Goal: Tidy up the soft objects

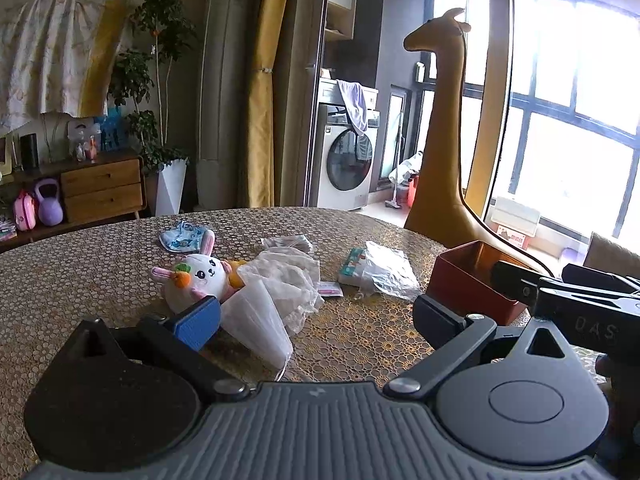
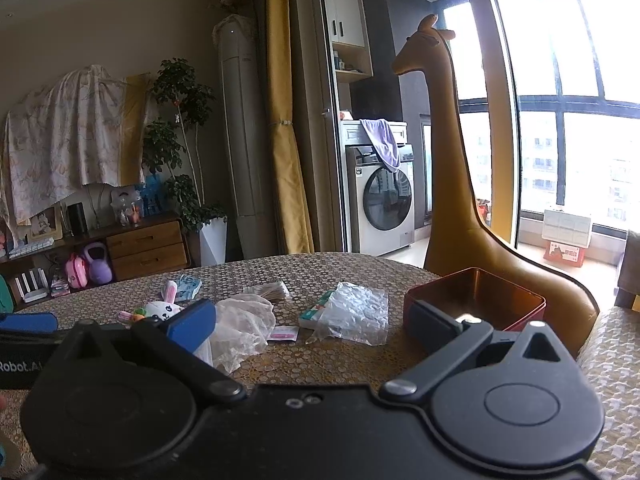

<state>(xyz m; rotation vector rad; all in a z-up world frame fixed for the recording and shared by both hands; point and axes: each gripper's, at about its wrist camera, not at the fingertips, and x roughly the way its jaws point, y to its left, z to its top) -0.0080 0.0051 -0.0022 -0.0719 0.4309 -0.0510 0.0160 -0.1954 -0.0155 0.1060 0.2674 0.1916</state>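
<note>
soft items on round table, both grippers wide open

left gripper (image 1: 316, 312): fingers spread wide, holding nothing, low over the patterned table (image 1: 80, 280). its blue-padded finger sits just in front of the rabbit toy.
right gripper (image 2: 312, 320): fingers spread wide, holding nothing, raised above the near table edge; red box just behind its right finger.
white face mask (image 1: 256, 328): nearest item, lying flat between the left gripper's fingers, touching the lace cloth.
rabbit toy (image 1: 196, 276): white plush with pink ears and a carrot, on its side, left of the lace cloth.
lace cloth (image 1: 292, 280): white, crumpled, mid-table.
clear plastic bag (image 1: 384, 270): wrinkled, partly over a small printed pack, right of the cloth.
blue patterned cloth (image 1: 182, 238): far side, behind the rabbit.
red box (image 1: 472, 280): open top, at the right edge of the table; what it holds cannot be seen.
</note>
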